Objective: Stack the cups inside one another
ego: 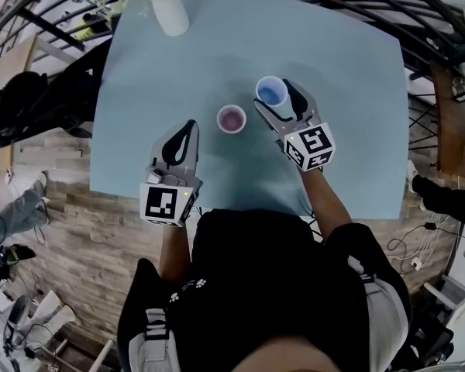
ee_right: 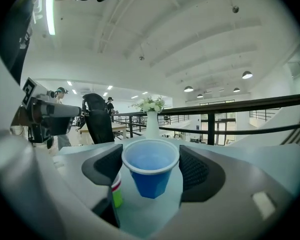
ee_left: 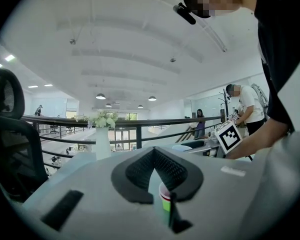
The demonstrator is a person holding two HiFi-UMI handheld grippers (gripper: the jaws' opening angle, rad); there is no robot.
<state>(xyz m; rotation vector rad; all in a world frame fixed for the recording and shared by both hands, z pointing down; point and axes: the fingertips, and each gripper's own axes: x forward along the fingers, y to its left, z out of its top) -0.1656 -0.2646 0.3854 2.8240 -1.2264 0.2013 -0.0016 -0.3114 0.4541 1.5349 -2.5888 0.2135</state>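
**Head view, from above.** Pale blue table (ego: 217, 45) on a wood-plank floor (ego: 70, 231). Two cups near the table's middle, and a white vase (ego: 169, 10) of flowers at the far edge.

**Right gripper** (ego: 274, 98). Extended over the table from the near right, with the right marker cube (ego: 310, 146) at its rear. Jaws spread to cup width and closed on the blue cup (ego: 271, 91), one ribbed pad against each side of the rim. Blue cup upright, mouth up, empty, at the jaw tips. Not possible to tell whether resting on the table or raised just off it.

**Green cup** (ego: 232, 118). Upright on the table, just left of the blue cup and apart from it, in the space between the two grippers. Pinkish inside from above. Green wall with a red-and-white band under the rim in the gripper views. Touched by neither gripper.

**Left gripper** (ego: 190, 124). Low over the near left of the table, pointing away from the person, with the left marker cube (ego: 168, 203) at its rear. Jaws closed tip to tip, with nothing held.

**Right gripper view.** Green cup low beside the left pad, and the vase straight beyond the blue cup. Black railing (ee_right: 240, 106) behind the table, black office chair (ee_right: 99, 116) to the left.

**Left gripper view.** Green cup glimpsed through the narrow gap below the joined tips.
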